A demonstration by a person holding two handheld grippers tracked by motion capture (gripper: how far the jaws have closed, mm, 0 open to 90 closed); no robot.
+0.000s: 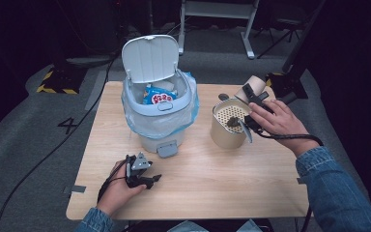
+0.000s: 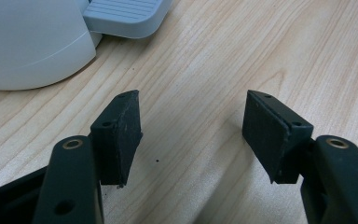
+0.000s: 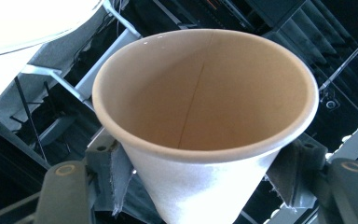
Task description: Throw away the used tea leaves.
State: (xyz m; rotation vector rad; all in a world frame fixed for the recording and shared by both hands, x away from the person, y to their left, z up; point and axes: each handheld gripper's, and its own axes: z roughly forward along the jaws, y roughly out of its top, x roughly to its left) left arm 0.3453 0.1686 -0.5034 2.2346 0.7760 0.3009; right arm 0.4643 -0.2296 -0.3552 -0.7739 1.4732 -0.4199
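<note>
Right claw (image 1: 249,96) pinches a brown paper cup (image 3: 205,116) by its lower wall, one jaw on each side. In the high view the cup (image 1: 257,85) is held up over the desk's (image 1: 207,179) far right part, at about 2 o'clock from the desk centre, tilted, its long axis running roughly from 8 to 2 o'clock with the mouth away from the hand. Cup interior looks empty. Just beside the claw at 7 o'clock stands a tan canister (image 1: 228,126) with a perforated insert and a dark lump on it. The open pedal bin (image 1: 158,104) lies at 9 o'clock from the cup, lid up, lined with a bag, a blue snack packet (image 1: 158,96) inside; likely destination, right hand nearer. Left claw (image 2: 191,135) is spread and empty, resting low over the desk at 6 o'clock from the bin.
</note>
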